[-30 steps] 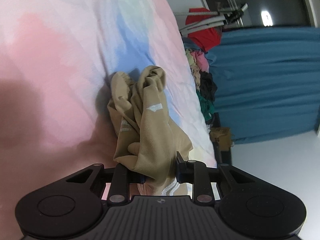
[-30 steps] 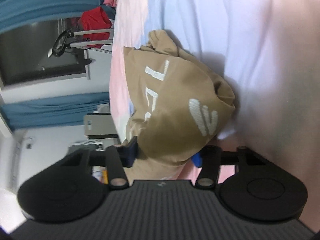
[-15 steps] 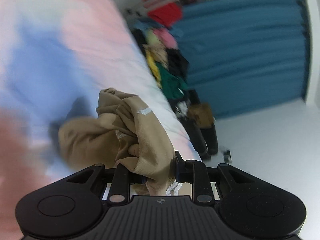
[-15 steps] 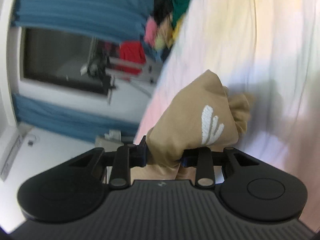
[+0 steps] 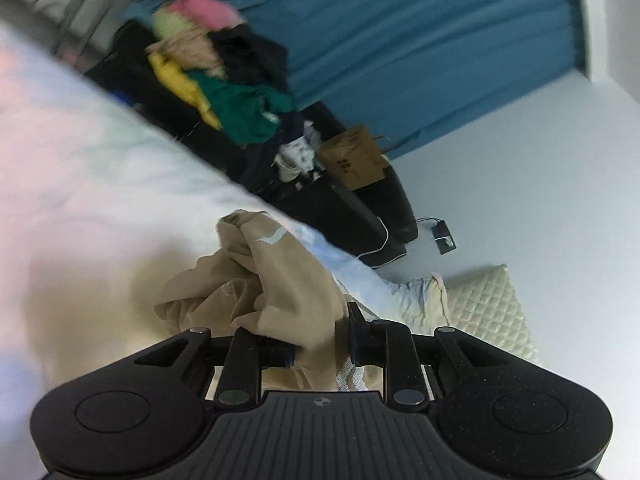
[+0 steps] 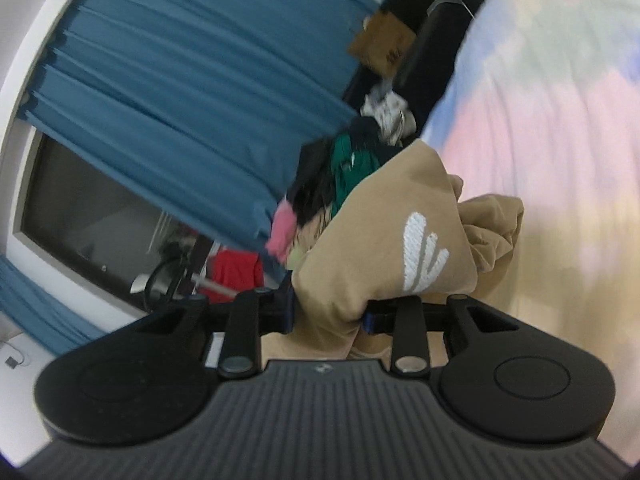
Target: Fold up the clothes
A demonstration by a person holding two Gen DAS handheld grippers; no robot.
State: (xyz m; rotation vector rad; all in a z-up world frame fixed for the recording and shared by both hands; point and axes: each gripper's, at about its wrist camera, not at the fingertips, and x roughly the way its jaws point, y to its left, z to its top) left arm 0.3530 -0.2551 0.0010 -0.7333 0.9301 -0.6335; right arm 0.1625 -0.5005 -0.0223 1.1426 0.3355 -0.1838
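A tan garment (image 5: 280,288) with white print is bunched up over the pastel bedsheet (image 5: 80,184). My left gripper (image 5: 322,350) is shut on a fold of it, cloth spilling out ahead of the fingers. In the right wrist view the same tan garment (image 6: 384,248) shows a white printed mark, and my right gripper (image 6: 328,316) is shut on another bunch of it. The pastel bedsheet (image 6: 560,140) lies to the right there. The fabric hides the fingertips of both grippers.
A heap of coloured clothes (image 5: 224,88) lies on a dark couch (image 5: 328,200) past the bed edge, with a brown paper bag (image 5: 354,158) and blue curtain (image 5: 400,32) behind. A quilted pillow (image 5: 484,312) sits at right. A dark window (image 6: 100,216) shows at left.
Both grippers have lifted and swung with the tan garment, so the views now tilt toward the couch and curtain. The right gripper's wide hold has tightened on the cloth.
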